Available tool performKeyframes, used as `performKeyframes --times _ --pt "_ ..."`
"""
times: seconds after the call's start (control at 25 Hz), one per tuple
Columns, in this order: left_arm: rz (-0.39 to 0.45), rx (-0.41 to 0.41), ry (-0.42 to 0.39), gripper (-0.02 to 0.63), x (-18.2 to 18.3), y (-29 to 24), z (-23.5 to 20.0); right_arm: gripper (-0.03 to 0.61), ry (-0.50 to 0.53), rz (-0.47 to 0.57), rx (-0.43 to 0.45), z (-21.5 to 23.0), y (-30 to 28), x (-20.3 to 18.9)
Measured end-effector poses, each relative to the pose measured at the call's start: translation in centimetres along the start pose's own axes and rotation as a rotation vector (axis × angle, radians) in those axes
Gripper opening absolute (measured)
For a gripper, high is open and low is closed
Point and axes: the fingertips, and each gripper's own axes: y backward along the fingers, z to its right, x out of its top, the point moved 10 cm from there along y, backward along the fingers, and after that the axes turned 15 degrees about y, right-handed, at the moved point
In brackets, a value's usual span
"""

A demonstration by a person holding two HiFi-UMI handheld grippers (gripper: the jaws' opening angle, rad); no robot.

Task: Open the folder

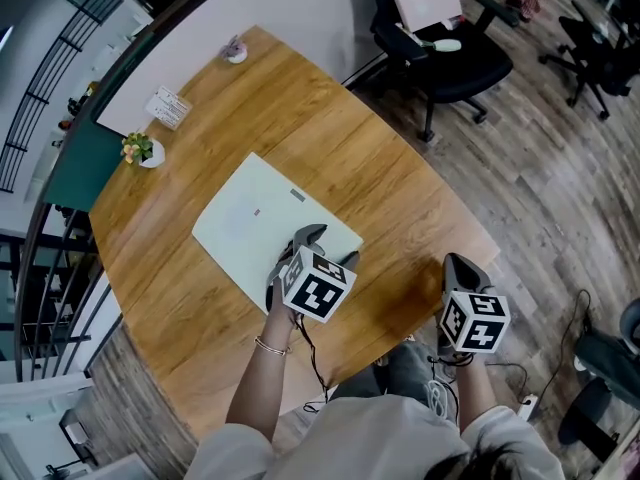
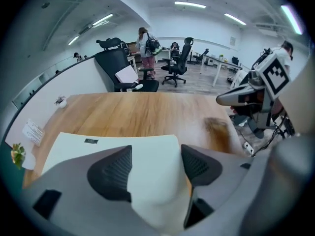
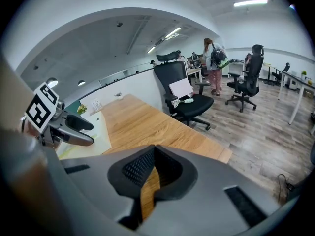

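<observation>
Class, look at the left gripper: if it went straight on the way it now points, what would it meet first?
The folder: the left gripper points steeply down at its near edge, which shows between the open jaws. Whether it already touches the folder is unclear.

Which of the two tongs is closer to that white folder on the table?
Left. The left tongs straddle the near corner of the white folder, jaws open; the right tongs are off to its side, shut, over the table edge.
</observation>
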Motion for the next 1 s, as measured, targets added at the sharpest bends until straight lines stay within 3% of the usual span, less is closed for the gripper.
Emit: performKeyframes --times 0.2,0.4,0.76,1.0 --pt "-0.001 -0.032 0.023 0.274 0.0 0.4 0.0 0.002 0.006 0.005 0.004 -0.2 0.0 0.4" --pt "0.061 -0.052 0.029 0.159 -0.3 1.2 0.8 0.002 0.012 0.011 0.005 -0.3 0.3 0.7" --pt "0.133 0.032 -0.012 0.070 -1.3 2.5 2.1 0.002 0.031 0.024 0.020 -0.9 0.8 1.2" --pt "0.249 0.087 0.059 0.039 -2.5 4.4 2.6 0.002 0.053 0.030 0.043 -1.6 1.2 1.6"
